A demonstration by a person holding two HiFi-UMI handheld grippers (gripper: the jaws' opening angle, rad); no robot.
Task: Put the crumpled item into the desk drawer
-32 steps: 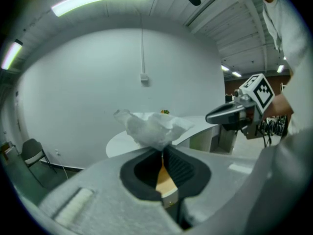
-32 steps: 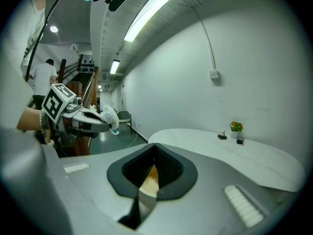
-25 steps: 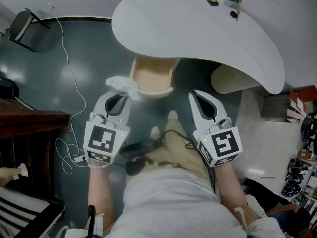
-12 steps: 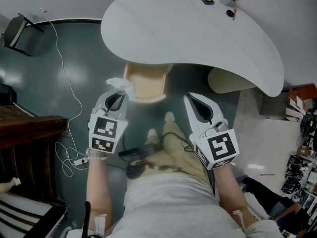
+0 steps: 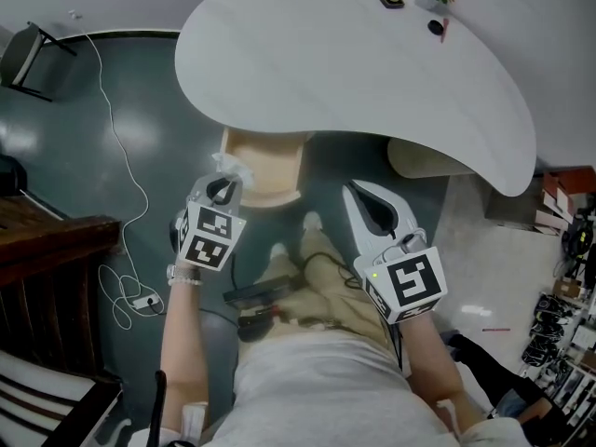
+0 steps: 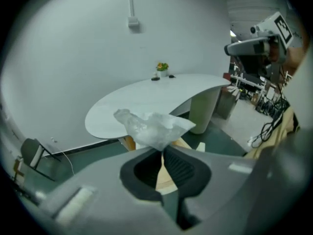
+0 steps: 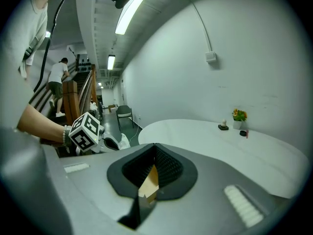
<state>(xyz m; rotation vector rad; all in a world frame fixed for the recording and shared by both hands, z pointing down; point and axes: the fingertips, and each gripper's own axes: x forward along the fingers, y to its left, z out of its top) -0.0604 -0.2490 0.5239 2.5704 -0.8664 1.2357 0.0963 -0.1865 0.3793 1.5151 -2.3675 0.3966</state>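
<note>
Crumpled translucent item point(image 6: 154, 128) pinched at the tips of the left gripper point(image 6: 161, 152) jaws, bunching out ahead of them, open wooden drawer point(image 5: 265, 170) just beyond the jaws under the white worktop point(image 5: 354, 63), right gripper point(image 7: 154, 147) jaws together, nothing between them.

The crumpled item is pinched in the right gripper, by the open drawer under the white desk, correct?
No: the left gripper pinches the crumpled item, as the left gripper view shows. The rest holds: it is by the open drawer under the white desk.
</note>
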